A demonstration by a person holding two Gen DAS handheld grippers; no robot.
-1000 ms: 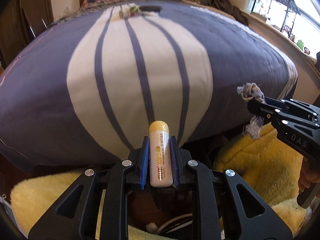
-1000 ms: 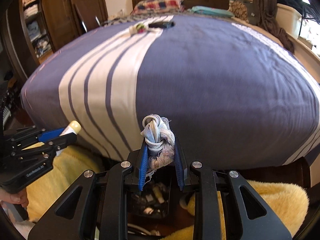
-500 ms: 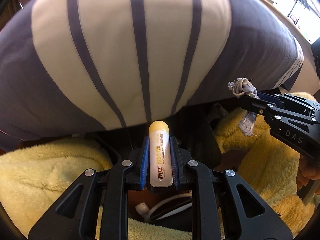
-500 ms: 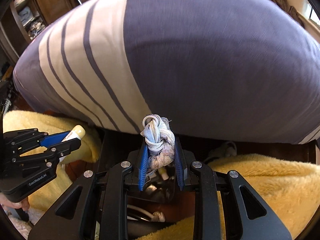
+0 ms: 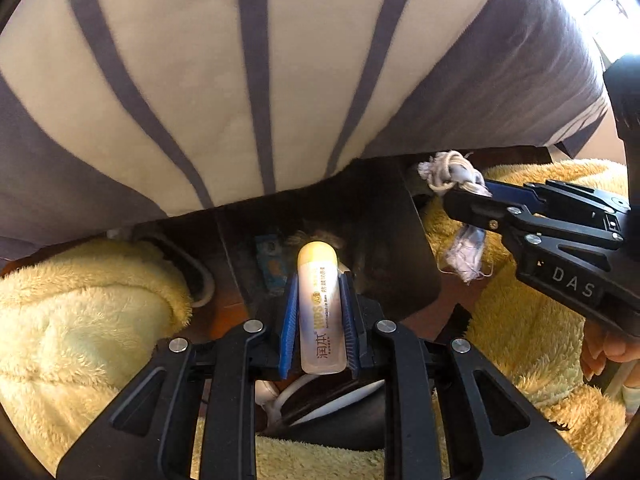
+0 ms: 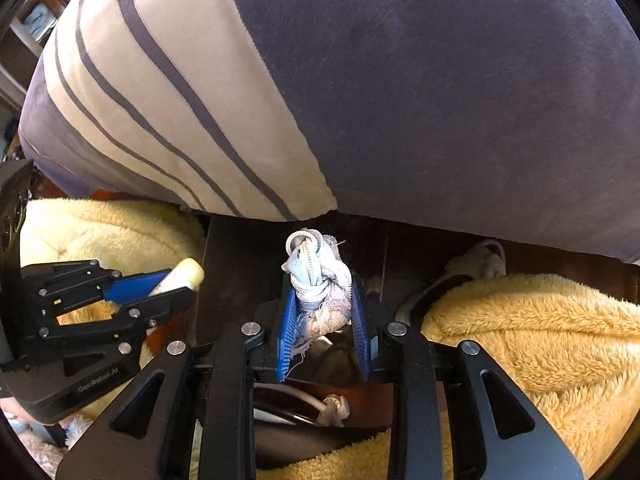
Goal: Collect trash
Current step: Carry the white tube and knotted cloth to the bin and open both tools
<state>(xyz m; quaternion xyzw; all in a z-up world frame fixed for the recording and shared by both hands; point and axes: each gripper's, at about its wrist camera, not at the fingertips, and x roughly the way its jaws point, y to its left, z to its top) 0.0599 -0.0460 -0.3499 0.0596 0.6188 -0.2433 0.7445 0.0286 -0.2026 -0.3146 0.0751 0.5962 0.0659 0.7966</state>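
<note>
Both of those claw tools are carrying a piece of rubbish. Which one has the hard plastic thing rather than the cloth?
The left gripper: it pinches a small white tube with a yellow cap. The right gripper holds a knotted, frayed rag.

A smooth, glossy plastic tube (image 5: 321,308) is being shown between ribbed blue pads (image 5: 289,320) on matt black plastic. Frayed, knotted cloth rag (image 6: 320,292) is being seen; fluffy yellow fleece (image 6: 540,340) and smooth striped bedding (image 5: 248,80) are being displayed.
</note>
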